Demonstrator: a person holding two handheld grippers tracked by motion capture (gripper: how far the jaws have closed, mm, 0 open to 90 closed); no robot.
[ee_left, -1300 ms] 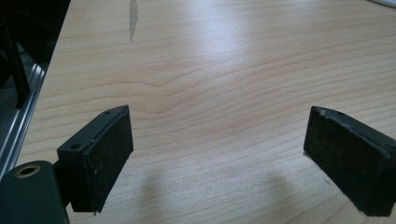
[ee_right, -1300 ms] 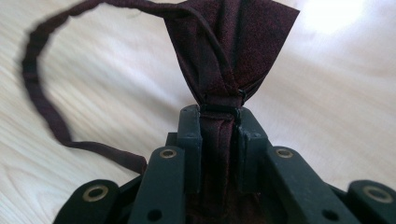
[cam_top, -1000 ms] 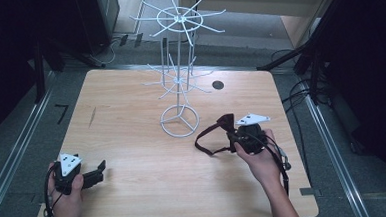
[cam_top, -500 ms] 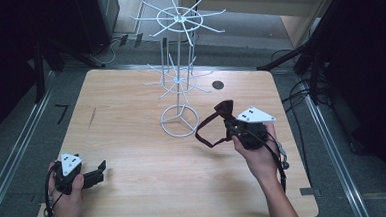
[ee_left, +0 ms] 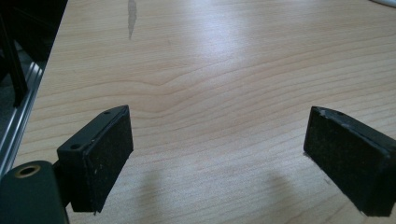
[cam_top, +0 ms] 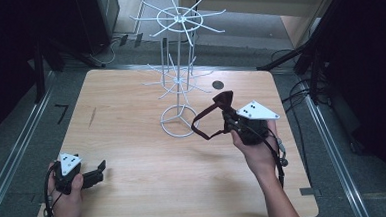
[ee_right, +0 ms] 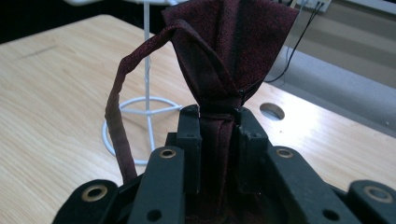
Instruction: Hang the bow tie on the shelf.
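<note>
A dark red bow tie [cam_top: 223, 100] with a looping strap [cam_top: 202, 129] is pinched at its knot by my right gripper [cam_top: 230, 115], which is shut on it above the table, right of the white wire rack [cam_top: 178, 79]. In the right gripper view the bow tie [ee_right: 233, 42] fans out above the two black jaws and its strap [ee_right: 117, 121] hangs to the left. My left gripper [cam_top: 100, 169] rests open near the table's front left corner; in the left gripper view its pads [ee_left: 105, 158] stand wide apart over bare wood.
The rack's ring base [cam_top: 177, 122] sits mid-table, with thin wire arms spreading at two levels. A round hole [cam_top: 218, 84] is in the wooden table [cam_top: 131, 121] behind the right gripper. Metal rails [cam_top: 13, 153] run along both table sides; cables lie at the right.
My right gripper has lifted the bow tie off the table and carried it slightly toward the rack; the strap now hangs free. The left gripper has stayed still.
</note>
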